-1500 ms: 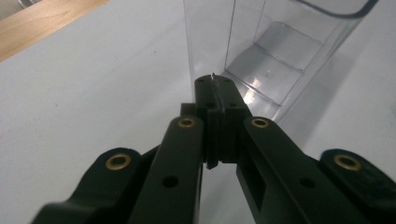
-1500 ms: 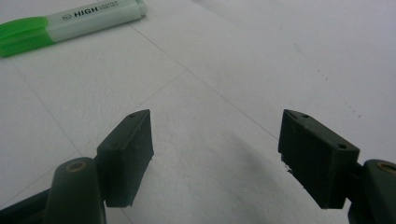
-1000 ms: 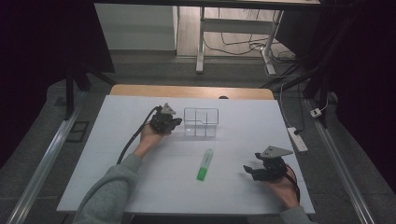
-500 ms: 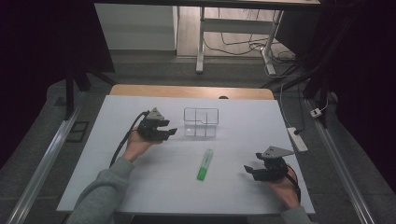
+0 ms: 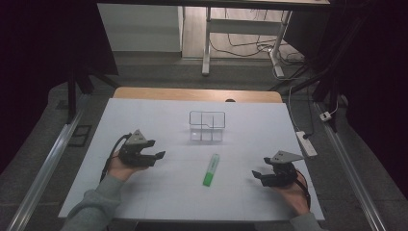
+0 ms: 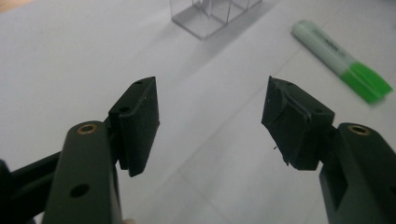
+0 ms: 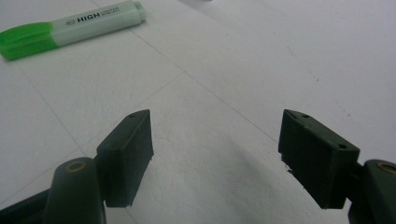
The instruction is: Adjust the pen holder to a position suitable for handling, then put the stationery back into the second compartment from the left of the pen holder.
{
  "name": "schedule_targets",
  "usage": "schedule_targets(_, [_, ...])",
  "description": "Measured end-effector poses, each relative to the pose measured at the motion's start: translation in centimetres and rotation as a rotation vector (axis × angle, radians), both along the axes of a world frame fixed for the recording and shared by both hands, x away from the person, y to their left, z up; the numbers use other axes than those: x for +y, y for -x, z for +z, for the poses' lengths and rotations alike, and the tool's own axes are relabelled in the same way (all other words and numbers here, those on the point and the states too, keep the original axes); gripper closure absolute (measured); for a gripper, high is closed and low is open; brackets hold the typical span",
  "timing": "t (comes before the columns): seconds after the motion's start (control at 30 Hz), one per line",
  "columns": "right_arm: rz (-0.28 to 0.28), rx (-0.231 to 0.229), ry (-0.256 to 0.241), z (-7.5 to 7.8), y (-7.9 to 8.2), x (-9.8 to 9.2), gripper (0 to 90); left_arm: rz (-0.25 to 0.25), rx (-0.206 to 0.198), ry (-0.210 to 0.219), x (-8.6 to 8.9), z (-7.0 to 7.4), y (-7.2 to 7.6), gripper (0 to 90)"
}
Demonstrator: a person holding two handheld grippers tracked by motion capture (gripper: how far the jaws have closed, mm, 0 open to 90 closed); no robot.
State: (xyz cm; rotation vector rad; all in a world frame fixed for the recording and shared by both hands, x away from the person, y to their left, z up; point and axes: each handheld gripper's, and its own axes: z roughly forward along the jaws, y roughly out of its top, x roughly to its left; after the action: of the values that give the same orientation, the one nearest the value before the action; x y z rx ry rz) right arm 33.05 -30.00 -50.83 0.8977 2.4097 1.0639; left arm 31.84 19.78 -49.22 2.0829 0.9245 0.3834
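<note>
Both grippers, left [image 5: 161, 155] and right [image 5: 255, 174], gape wide, holding nothing; the marker [image 5: 210, 169] lies flat between them, near the organizer [image 5: 207, 126]. Round, it may roll from a skewed pinch.

the highlighter [image 5: 210, 169] is pale mint green with a bright green cap and dark lettering on the barrel. both grippers are black, left gripper [image 6: 210, 116] and right gripper [image 7: 215, 154], with little brass-coloured rings. the organiser [image 5: 207, 126] is clear, the table [image 5: 144, 120] plain white.
</note>
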Motion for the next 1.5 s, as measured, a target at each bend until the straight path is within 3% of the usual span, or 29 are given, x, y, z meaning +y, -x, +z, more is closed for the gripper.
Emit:
schedule_targets(0.23, [0.001, -0.002, 0.004, 0.0, 0.0, 0.0, 25.8, 0.024, 0.001, -0.003, 1.8, -1.1, 2.7, 35.1])
schedule_targets(0.4, [0.012, -0.005, 0.000, 0.0, 0.0, 0.1, 25.7, 0.029, 0.010, -0.011, 2.4, -1.9, 3.8, 34.9])
schedule_targets(1.1, [0.023, -0.029, -0.012, 0.3, 0.1, 0.3, 25.2, 0.033, 0.019, -0.010, 2.4, -2.0, 3.8, 32.3])
schedule_targets(1.5, [0.091, -0.034, -0.019, 1.0, 0.1, 1.5, 24.8, 0.028, 0.025, -0.012, 2.3, -2.0, 3.8, 30.9])
